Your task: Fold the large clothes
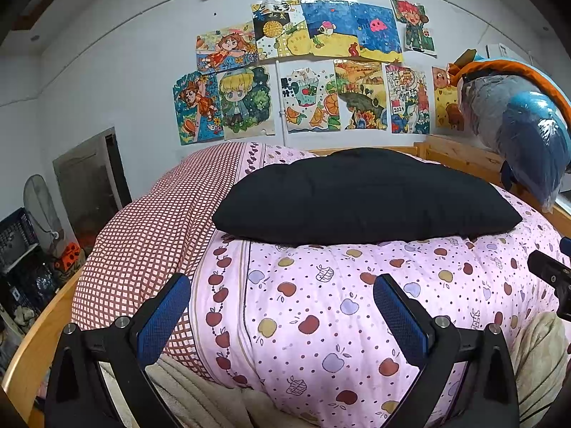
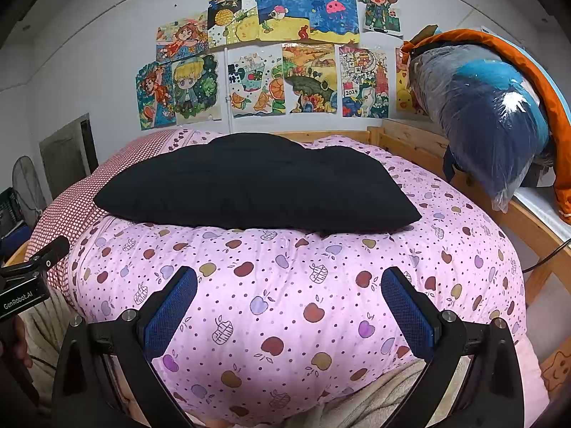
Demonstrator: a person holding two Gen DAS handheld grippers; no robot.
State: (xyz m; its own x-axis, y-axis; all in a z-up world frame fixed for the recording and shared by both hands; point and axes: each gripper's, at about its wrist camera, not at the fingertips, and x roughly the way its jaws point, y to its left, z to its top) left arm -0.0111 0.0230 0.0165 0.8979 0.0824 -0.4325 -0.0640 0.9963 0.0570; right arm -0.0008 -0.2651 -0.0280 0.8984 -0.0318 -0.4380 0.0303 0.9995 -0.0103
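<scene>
Hovering both tools, fingers apart and holding nothing, over the pink apple-print quilt.
Folded black garment lying beyond; left tool showing "GenRobot.AI"; right tool.

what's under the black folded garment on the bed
The black folded garment lies on a pink apple-print quilt, with a red checked cover beside it at the left. Whatever sits directly beneath the garment, and the mattress below, is covered.
</scene>
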